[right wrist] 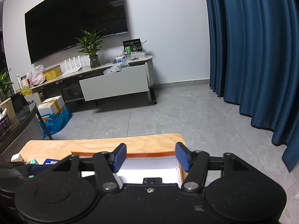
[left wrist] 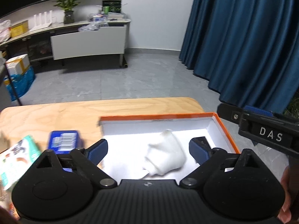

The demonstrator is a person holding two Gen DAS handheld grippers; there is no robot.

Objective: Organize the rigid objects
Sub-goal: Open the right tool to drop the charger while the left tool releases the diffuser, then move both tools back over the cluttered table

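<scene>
- Nearest the left wrist lens, our left gripper stood with its jaws spread wide and nothing pressed between the pads; they hung over the open orange-rimmed box.
- At the far left of that view we saw a green-and-white packet on the wooden table, and just right of it a blue box, both outside the orange-rimmed box.
- Further right, a white crumpled object lay on the box's white floor, directly ahead of and between our left fingers but touching neither; it looked released. Motion blur kept us from telling what it was, or its long axis.
- At the right edge of that view, our right gripper reached in beside the box's right wall.
- From the right wrist view, those jaws were also parted and empty, over the box's near right corner.
- We judged the left hand much nearer the two items outside the box, so the next pick looked like the left's: swing left from the box to the blue box.
</scene>
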